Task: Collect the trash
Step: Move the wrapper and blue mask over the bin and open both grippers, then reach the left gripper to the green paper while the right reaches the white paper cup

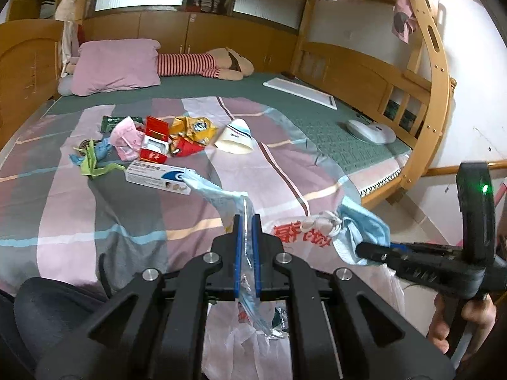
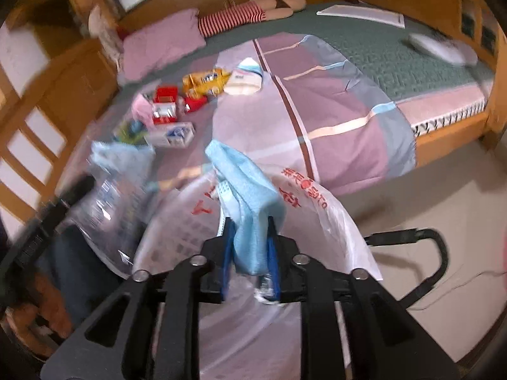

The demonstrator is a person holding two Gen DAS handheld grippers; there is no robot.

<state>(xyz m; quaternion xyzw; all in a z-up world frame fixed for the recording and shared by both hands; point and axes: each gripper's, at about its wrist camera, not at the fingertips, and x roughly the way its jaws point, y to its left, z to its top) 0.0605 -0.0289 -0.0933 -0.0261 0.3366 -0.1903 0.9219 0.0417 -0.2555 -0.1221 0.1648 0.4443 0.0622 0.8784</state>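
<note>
While both grippers are hovering at the bed's near edge, the scene is reading so, near to far:

Bag: a thin white plastic bag (image 2: 320, 218) with red print is sagging open under both grippers; its contents are lying too deep to tell.

Left gripper: the left gripper (image 1: 247, 221) is pinching a crinkly clear-and-blue wrapper (image 1: 218, 193) flat between its blue pads, jaws fully closed on it.

Right gripper: the right gripper (image 2: 248, 224) is standing partly parted around a soft, crumpled blue face mask (image 2: 250, 190), which is hanging between the pads directly over the bag's mouth; whether the pads are pressing it is unclear.

Trash pile: a white carton (image 1: 155, 175), a red box (image 1: 155, 141), pink paper (image 1: 125, 137), a yellow foil packet (image 1: 193, 128) and a white cone-shaped cup (image 1: 236, 136) are lying farther back on the striped quilt (image 1: 95, 209).

Far end: a pink pillow (image 1: 117, 65) is resting beside a striped plush toy (image 1: 196, 63).
</note>
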